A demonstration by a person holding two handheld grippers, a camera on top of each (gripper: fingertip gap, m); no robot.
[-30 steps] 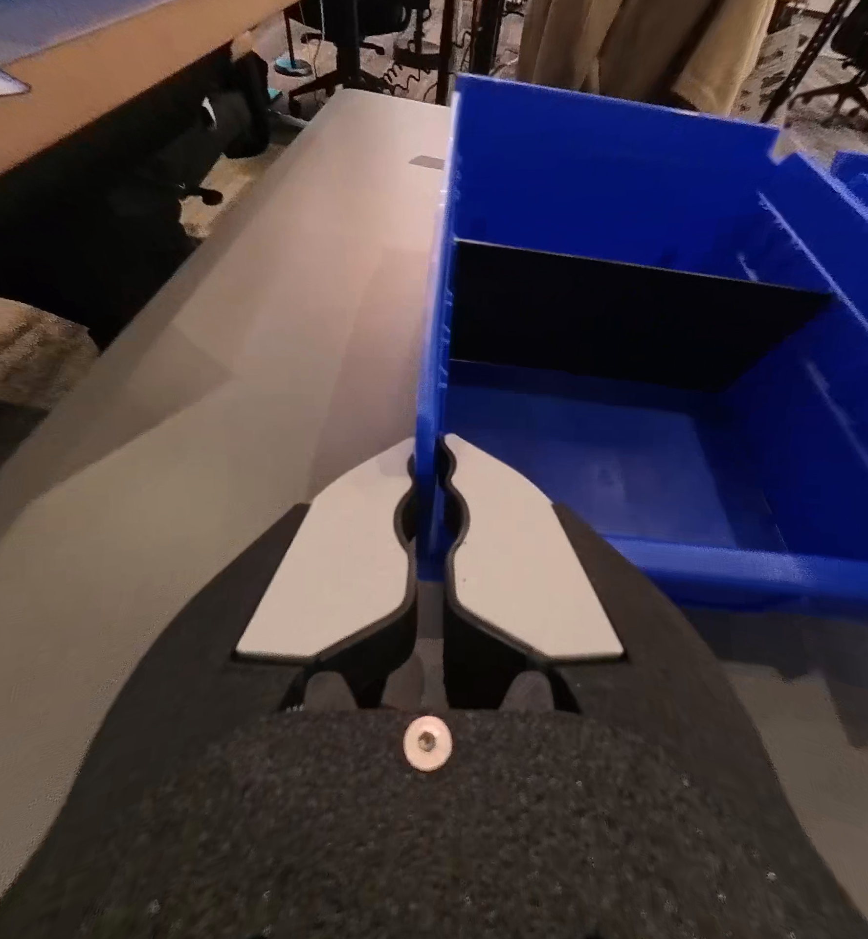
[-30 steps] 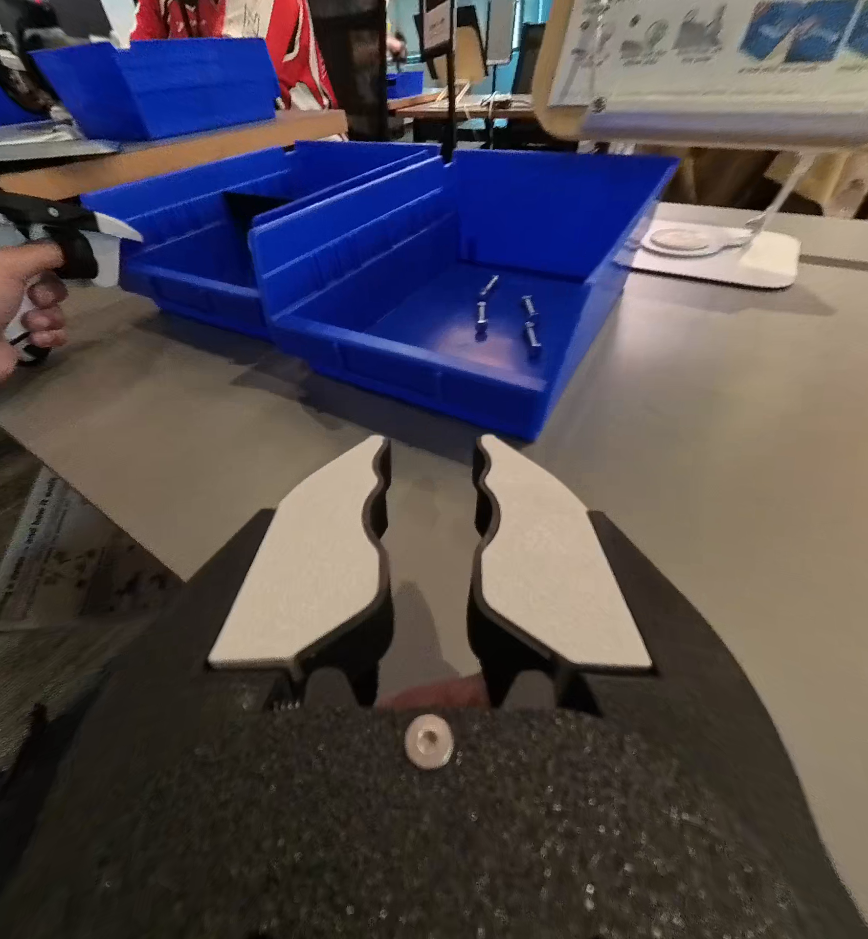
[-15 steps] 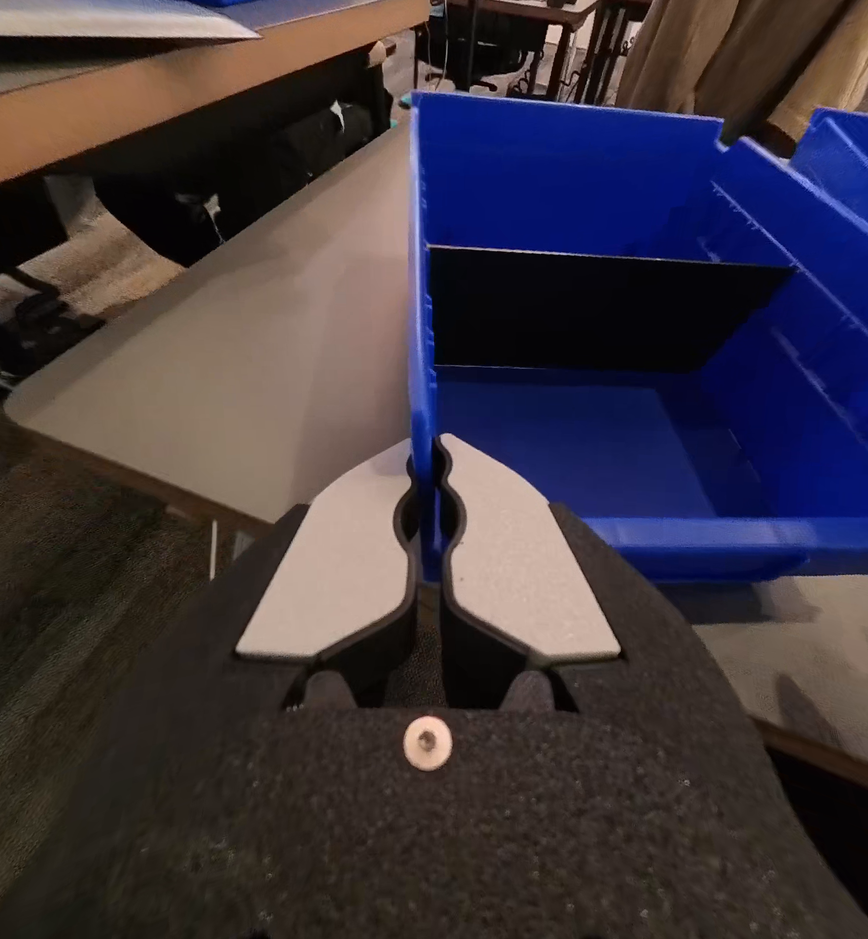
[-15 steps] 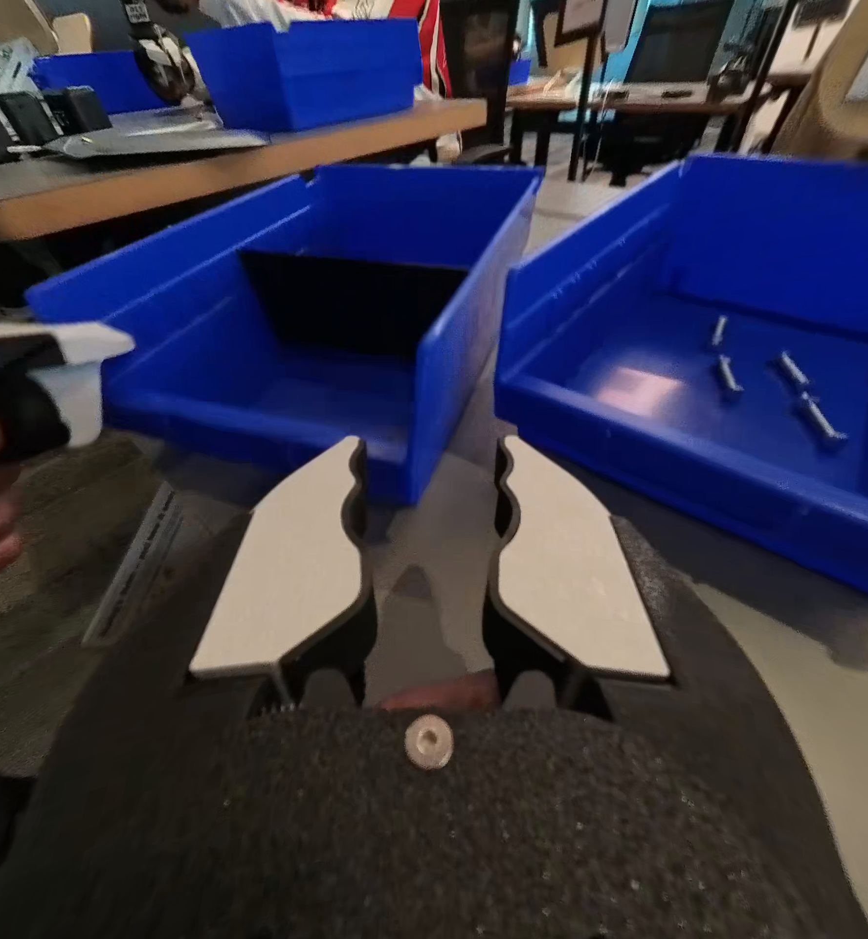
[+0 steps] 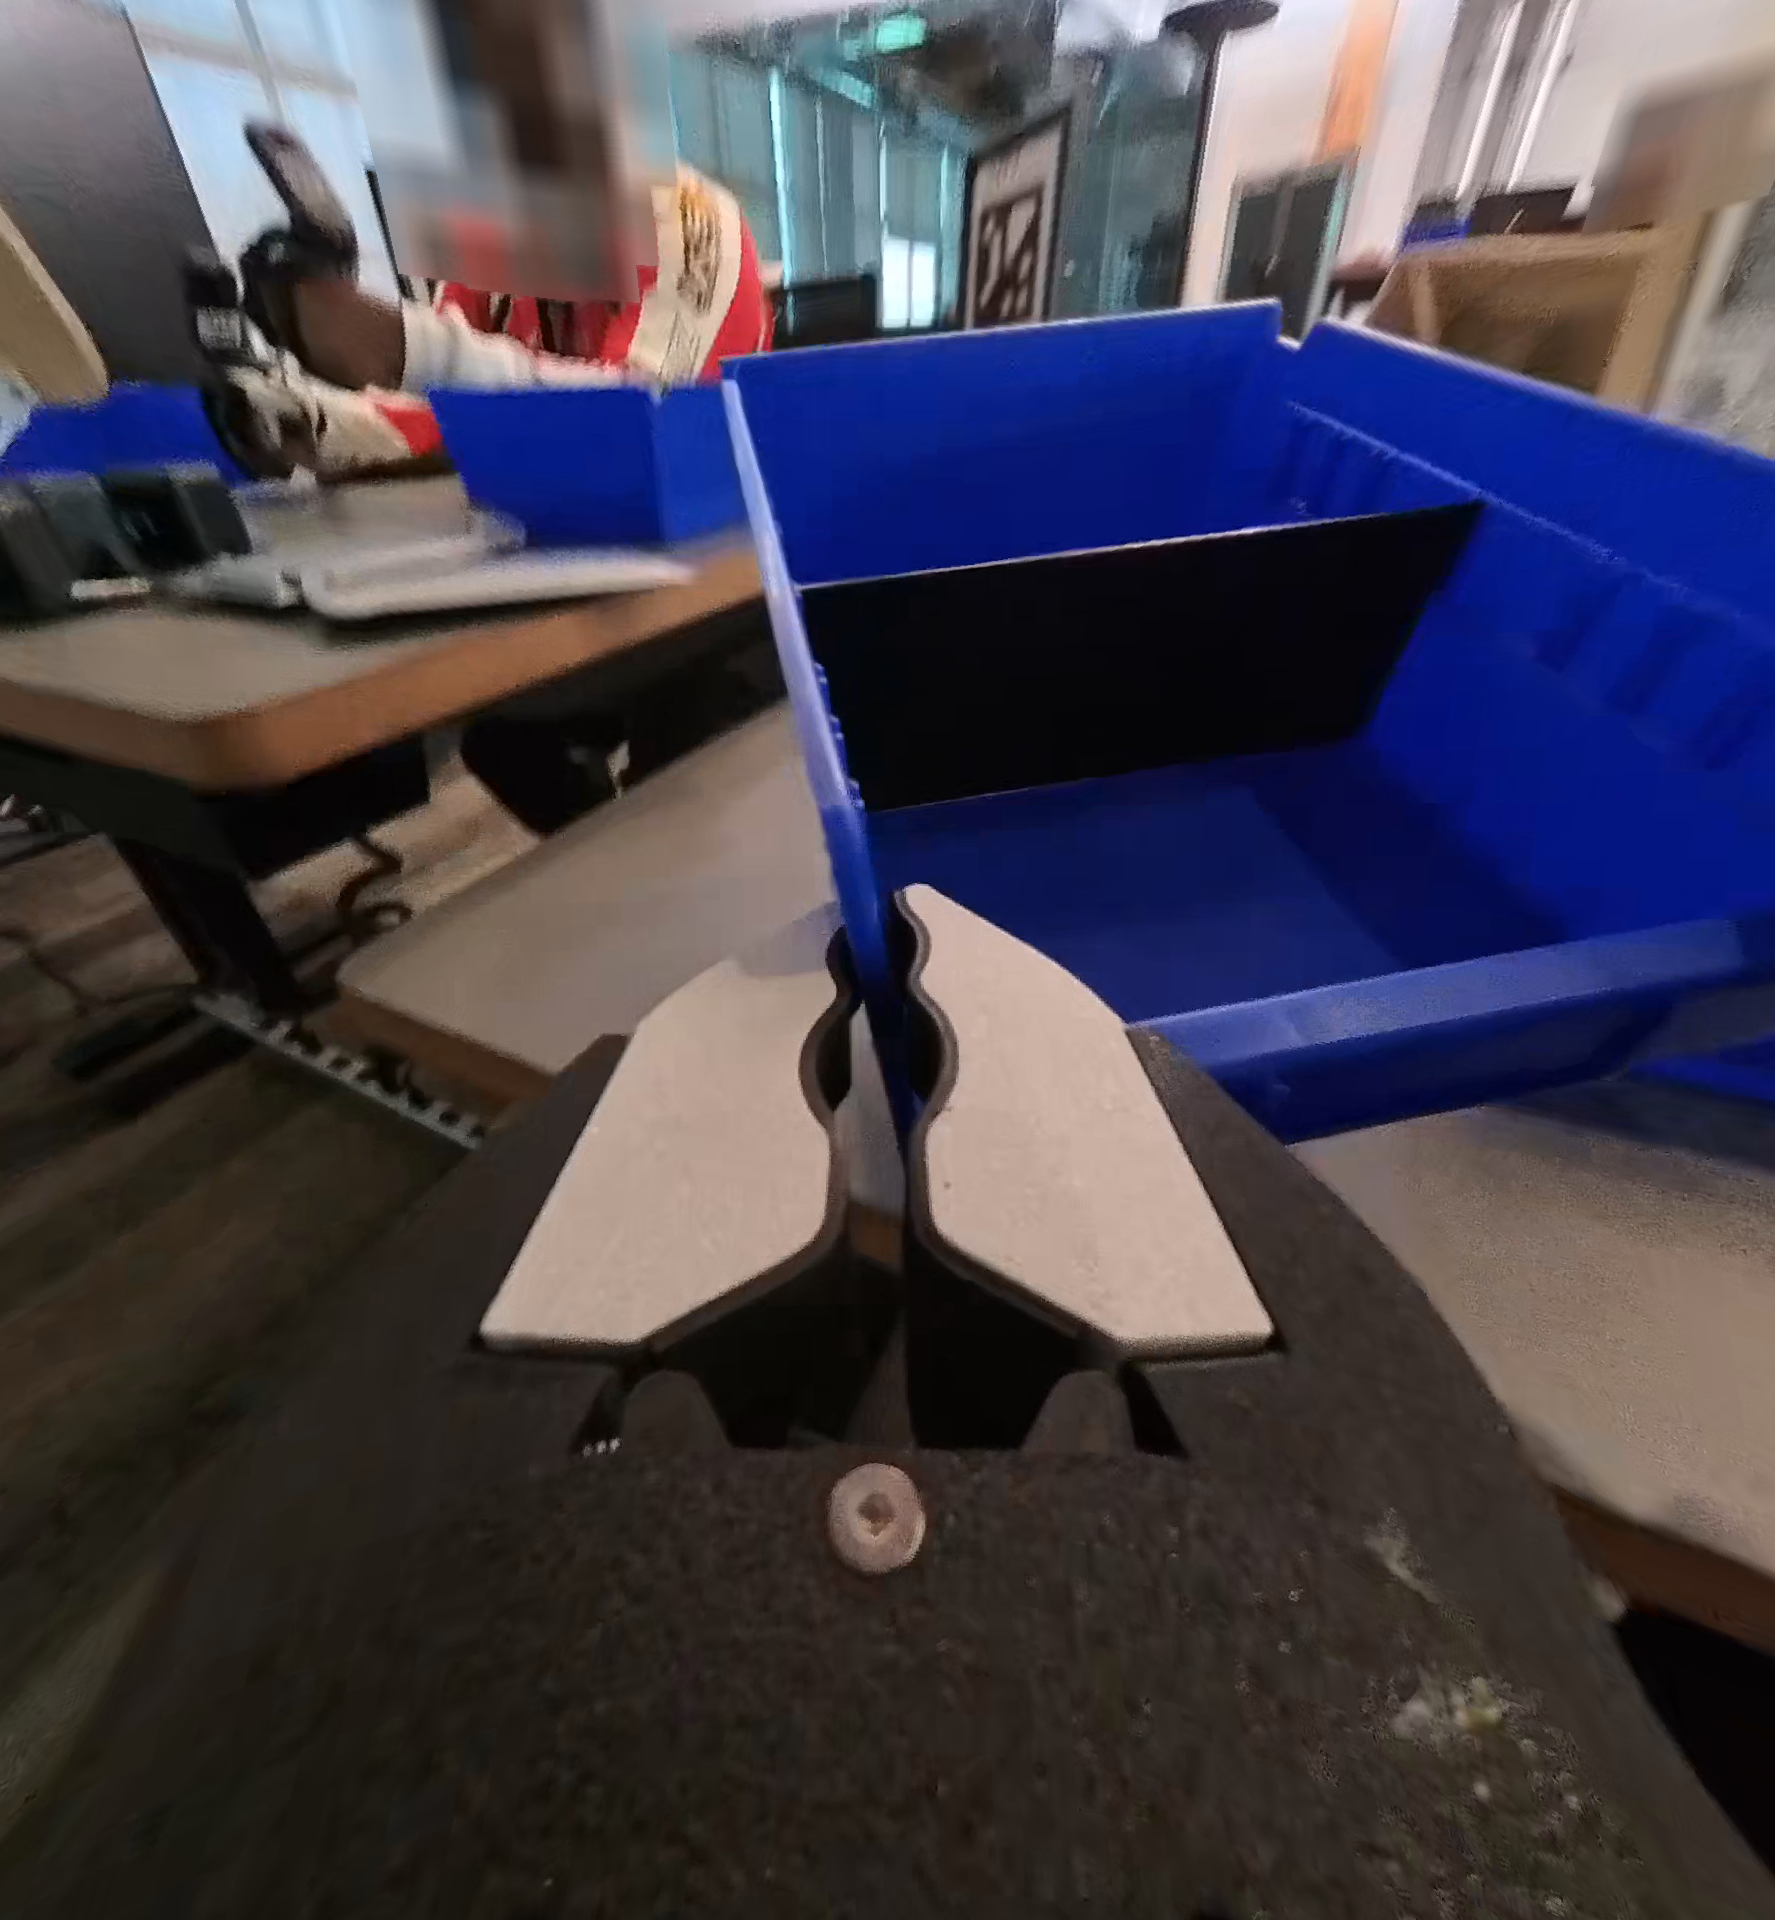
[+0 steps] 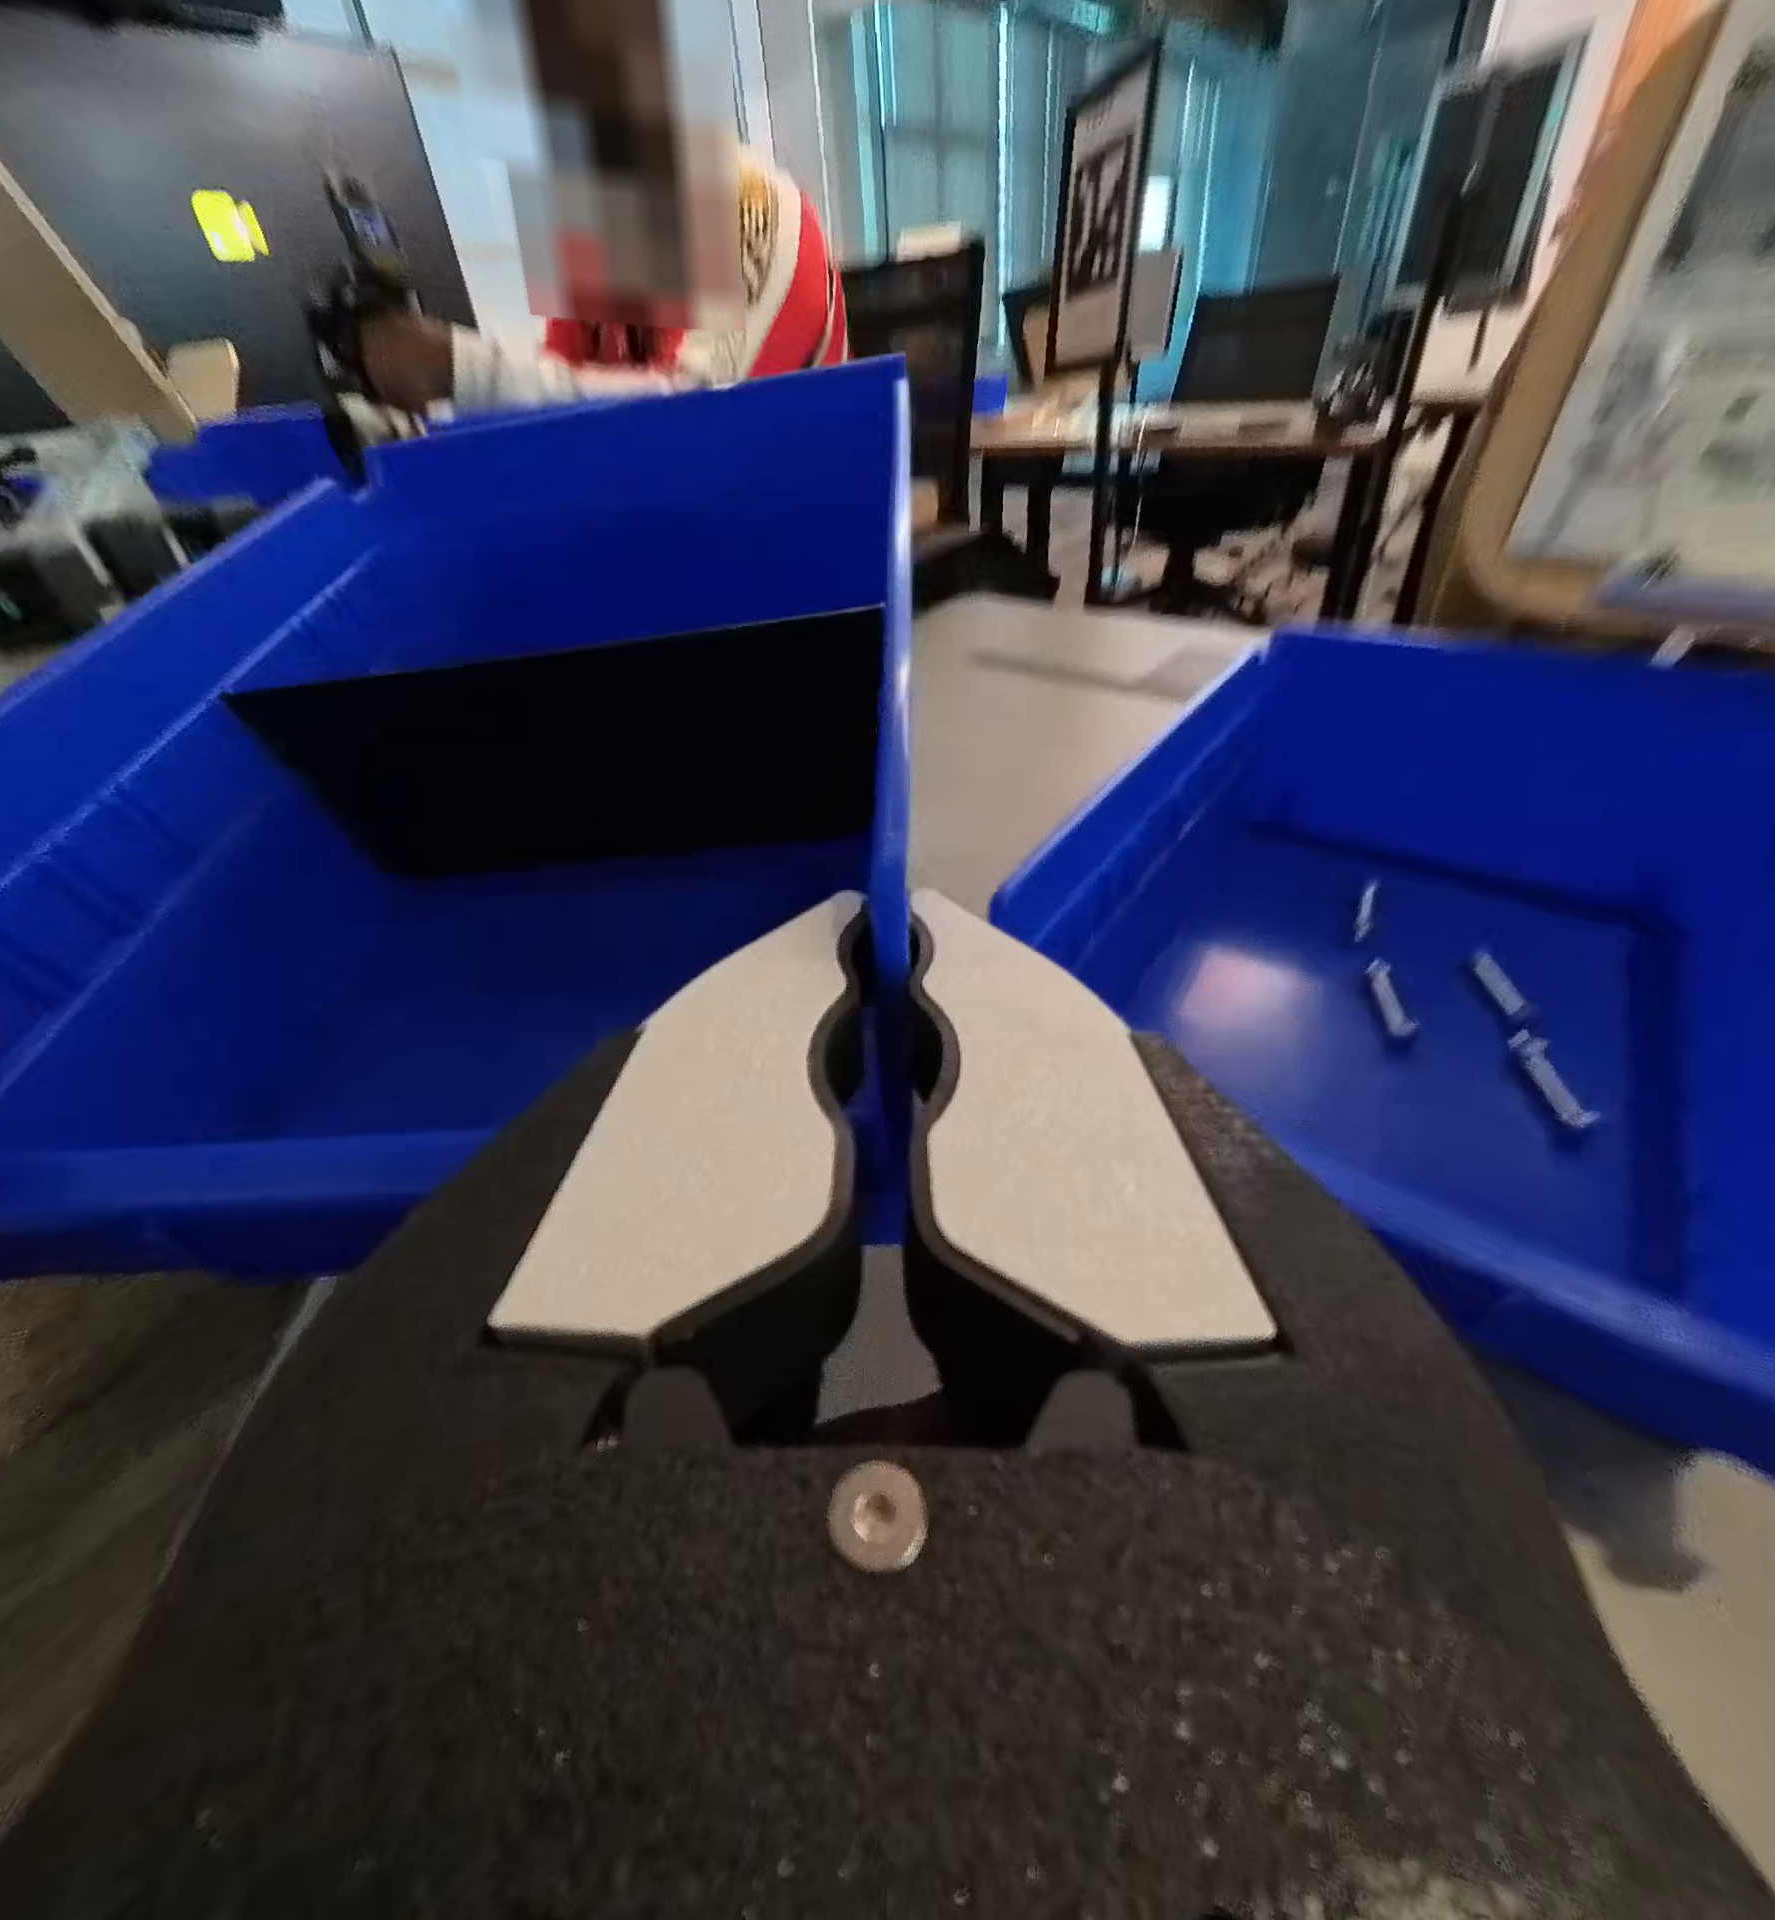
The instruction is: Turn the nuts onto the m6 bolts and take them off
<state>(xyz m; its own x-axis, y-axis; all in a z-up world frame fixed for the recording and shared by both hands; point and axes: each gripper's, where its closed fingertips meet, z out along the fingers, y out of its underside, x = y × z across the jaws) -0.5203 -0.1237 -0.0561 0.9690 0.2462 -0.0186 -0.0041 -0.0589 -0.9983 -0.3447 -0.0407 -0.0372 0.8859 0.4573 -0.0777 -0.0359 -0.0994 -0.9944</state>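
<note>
Blue bin (image 5: 1226, 914) seems lifted, both grippers' jaws clamped on its opposite side walls.

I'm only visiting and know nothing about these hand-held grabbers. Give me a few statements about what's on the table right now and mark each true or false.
1. Both grippers are clamped on walls of the same blue bin with a black divider. True: the left gripper pinches its left wall and the right gripper its right wall.
2. The bolts lie in the bin that the grippers hold. False: they lie in the second blue bin, to the right.
3. The near compartment of the held bin is full of nuts. False: its floor shows bare and blue.
4. The right gripper carries a bolt. False: only the bin wall sits between its fingers.
5. Several bolts lie loose on the second bin's floor. True.
</note>
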